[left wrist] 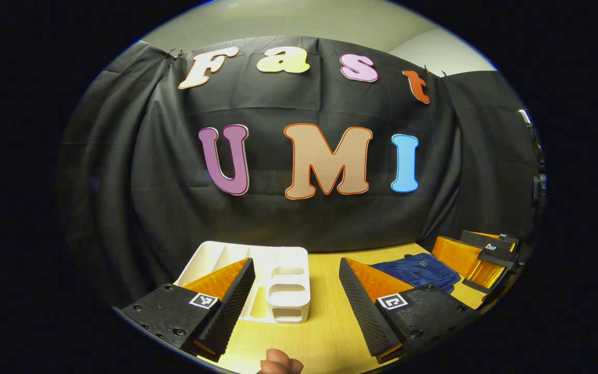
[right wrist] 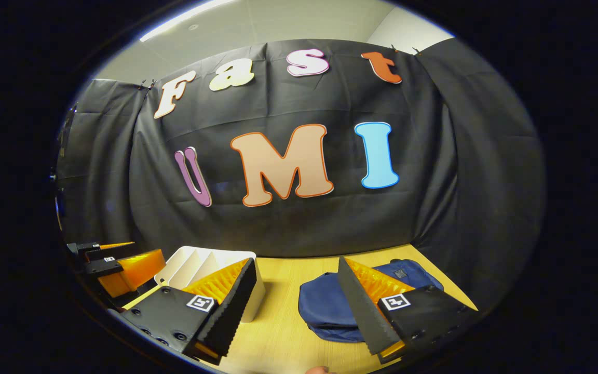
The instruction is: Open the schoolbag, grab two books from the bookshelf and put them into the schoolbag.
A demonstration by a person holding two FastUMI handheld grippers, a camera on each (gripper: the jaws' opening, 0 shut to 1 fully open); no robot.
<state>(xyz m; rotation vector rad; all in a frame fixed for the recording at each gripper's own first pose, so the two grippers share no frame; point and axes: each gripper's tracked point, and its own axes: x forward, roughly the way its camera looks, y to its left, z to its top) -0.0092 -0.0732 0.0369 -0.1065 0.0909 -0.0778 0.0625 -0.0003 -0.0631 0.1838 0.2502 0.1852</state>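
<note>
Both claws spread wide, holding nothing, poised above the wooden table (right wrist: 278,332). Schoolbag (right wrist: 330,306) lying flat and still closed, just ahead of the right gripper (right wrist: 296,304) and slightly to its right, partly behind its right-hand finger; long axis running across the claw's line of sight. From the left gripper (left wrist: 296,304), same bag (left wrist: 418,270) farther ahead and well off to the right. White bookshelf (left wrist: 283,288) directly ahead of the left claw. Likely best: right claw for the bag, being nearer.
</note>
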